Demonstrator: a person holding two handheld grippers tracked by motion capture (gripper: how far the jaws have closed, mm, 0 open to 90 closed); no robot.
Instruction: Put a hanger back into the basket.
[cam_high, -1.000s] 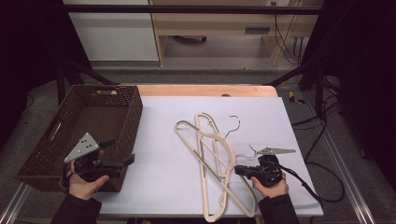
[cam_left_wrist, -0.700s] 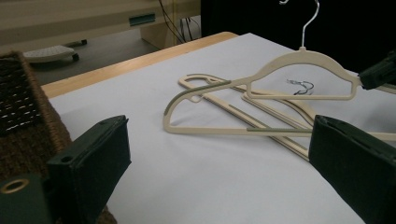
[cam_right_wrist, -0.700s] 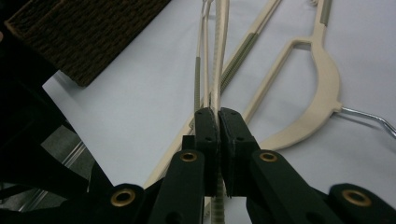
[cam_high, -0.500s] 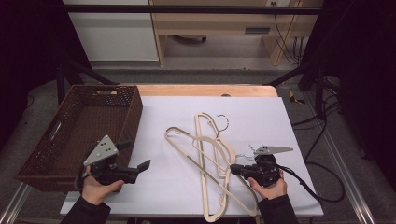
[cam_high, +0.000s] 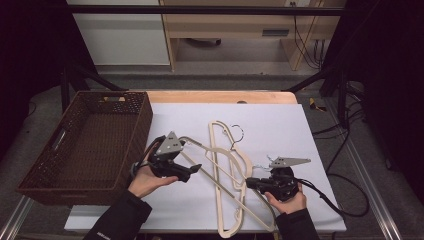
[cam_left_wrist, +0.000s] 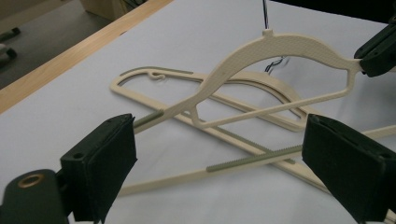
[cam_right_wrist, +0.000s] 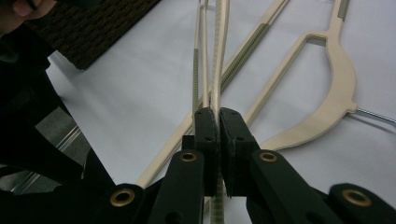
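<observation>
Three cream plastic hangers (cam_high: 220, 155) lie crossed on the white sheet (cam_high: 280, 125). My right gripper (cam_high: 248, 183) is shut on the end of one hanger (cam_right_wrist: 218, 56) and holds it tilted off the sheet (cam_left_wrist: 275, 46). My left gripper (cam_high: 196, 170) has reached the pile from the left. Its jaws stand wide and have just been closing a little. A hanger bar (cam_left_wrist: 252, 158) lies on the sheet between and below its pads (cam_left_wrist: 102, 168), which do not touch it. The right gripper's jaws (cam_left_wrist: 376, 51) show in the left gripper view.
A brown woven basket (cam_high: 60, 145) stands at the left of the table, close behind my left hand. The table's wooden back edge (cam_high: 220, 96) runs beyond the sheet. A black cable (cam_high: 345, 200) trails right from the right gripper.
My left gripper has moved right, from beside the basket to the hangers. The hanger pile has shifted a little to the left. The right gripper has stayed in place.
</observation>
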